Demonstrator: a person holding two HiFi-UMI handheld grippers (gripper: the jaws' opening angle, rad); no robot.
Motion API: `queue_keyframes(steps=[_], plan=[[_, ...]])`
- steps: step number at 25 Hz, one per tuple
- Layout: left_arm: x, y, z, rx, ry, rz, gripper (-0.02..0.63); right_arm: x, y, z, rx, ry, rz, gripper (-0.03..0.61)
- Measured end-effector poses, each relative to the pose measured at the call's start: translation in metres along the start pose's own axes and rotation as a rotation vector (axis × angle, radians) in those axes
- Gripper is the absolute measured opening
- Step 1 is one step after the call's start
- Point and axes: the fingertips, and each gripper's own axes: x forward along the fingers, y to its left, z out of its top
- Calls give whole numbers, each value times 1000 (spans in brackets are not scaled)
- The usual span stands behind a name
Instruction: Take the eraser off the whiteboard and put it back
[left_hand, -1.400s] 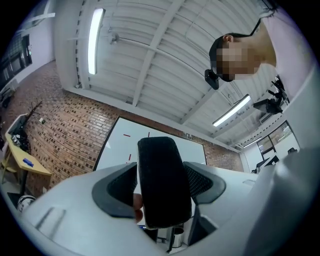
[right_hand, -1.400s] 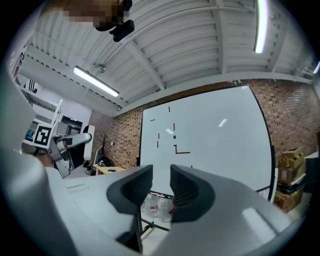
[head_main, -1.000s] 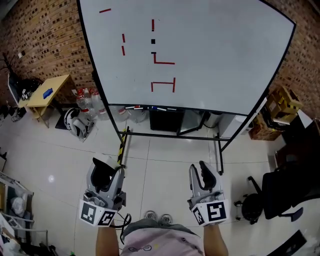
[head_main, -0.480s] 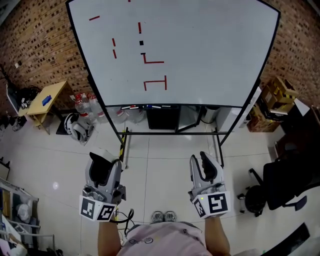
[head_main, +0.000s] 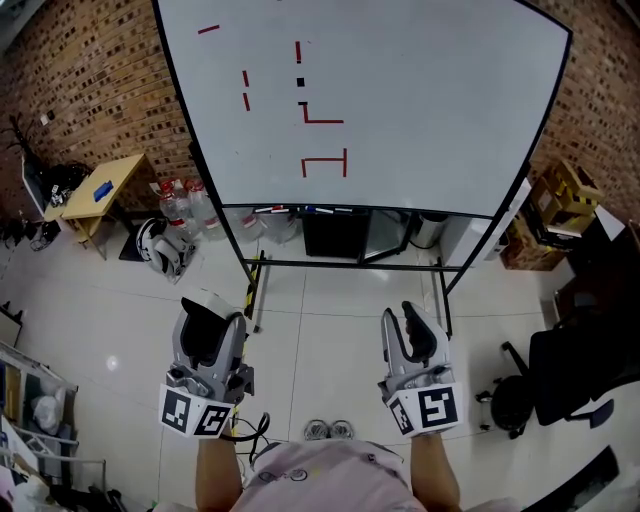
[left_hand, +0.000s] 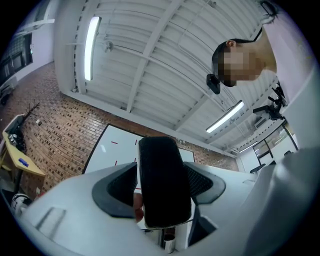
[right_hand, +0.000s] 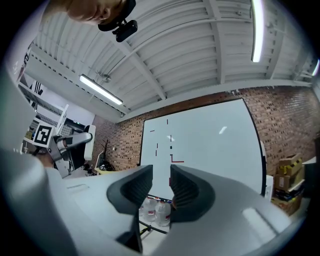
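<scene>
L gripper: jaws roughly half open, clamped on the eraser, one pad on each long side. The black felt face is twd the gripper's camera, the white body behind it. The eraser stands on end btwn the pads and sticks out past the fingertips.

R gripper: jaws nearly together w/ a narrow gap, nothing btwn them; the whiteboard shows thru the gap.

Counts:
- 2 grippers, one per hand, each w/ a marker cube at the back, held side by side and low in the head view.
- 1 eraser.
- 1 whiteboard on a black-framed stand.
- Approx 6 red marks on the board's left half: a dash top left, 3 short upright strokes, an L shape, a bracket shape. Also 1 small black square btwn the strokes.
- A few markers on the board's tray; can't count them.
- A cluster of water bottles by the board's left leg, number unclear.
- 1 wooden table at left w/ a blue item on it.
- 1 black office chair at right.
- Cardboard boxes by the brick wall.

Eraser vs board: off the board and well apart from it, in the L gripper's grip. The board stands ahead across bare tiled floor. The eraser is left of the R gripper, not touching it.
</scene>
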Motion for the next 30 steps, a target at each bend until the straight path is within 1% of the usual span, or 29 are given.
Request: queue_keyframes(steps=[3,6,8,11,18,23,30], plan=[[0,-2,3,4,-7,-11,288,0,2,1,-1,-2,2,101],[-2,-3,11,-10,-46,-18,291,-2,3,2,-3,-3,2,101],[-3,-3,15,-6,-57,-19,293,-2,3,3,-2,-7,0,101],[-2,-2,15,1,-55,-13,295,-1,3,4,-3,-10,-2,101],[-1,5,11,-20,-57,9,295,2,0,0,-2,-6,-3,101],[3,8,5,-5,-42,28,295,6,-7,-6,4,-3,-4,101],[15,14,-8,15,-25,78,295,23,-20,-15,18,4,24,101]])
